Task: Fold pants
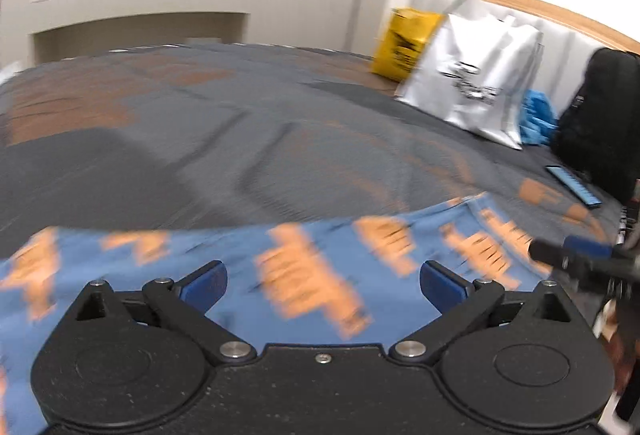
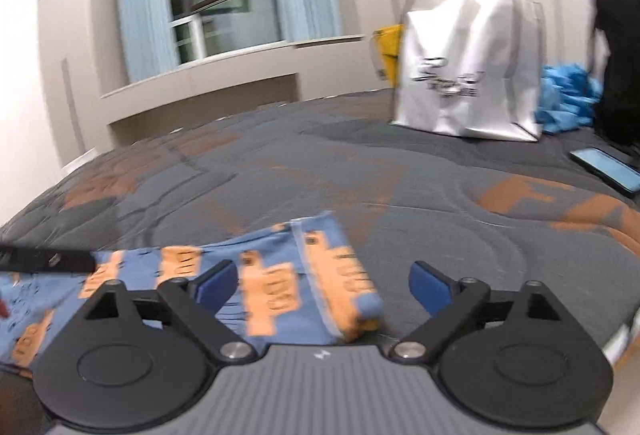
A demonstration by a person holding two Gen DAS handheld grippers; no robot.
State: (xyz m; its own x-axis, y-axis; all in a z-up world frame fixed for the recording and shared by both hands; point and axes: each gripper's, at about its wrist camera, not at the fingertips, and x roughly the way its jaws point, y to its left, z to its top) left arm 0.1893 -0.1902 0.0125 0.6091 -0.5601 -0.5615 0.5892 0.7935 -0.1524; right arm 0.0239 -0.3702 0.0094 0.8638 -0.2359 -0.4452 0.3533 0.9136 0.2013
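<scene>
The blue pants with orange prints [image 1: 312, 275] lie flat on the grey and orange bedspread [image 1: 240, 139], right under my left gripper [image 1: 323, 285], which is open and empty just above the cloth. In the right wrist view the pants [image 2: 280, 287] show their right end, with a folded edge between the fingers. My right gripper [image 2: 323, 285] is open and empty above that end. The right gripper's tip shows at the right edge of the left wrist view [image 1: 576, 255]. The left gripper's black tip shows at the left of the right wrist view [image 2: 48, 261].
A white bag [image 1: 476, 75], a yellow bag [image 1: 404, 43], blue cloth [image 1: 536, 119] and a black backpack [image 1: 600, 115] stand at the bed's head. A phone [image 2: 608, 169] lies on the bedspread at the right. A window and ledge are beyond the bed.
</scene>
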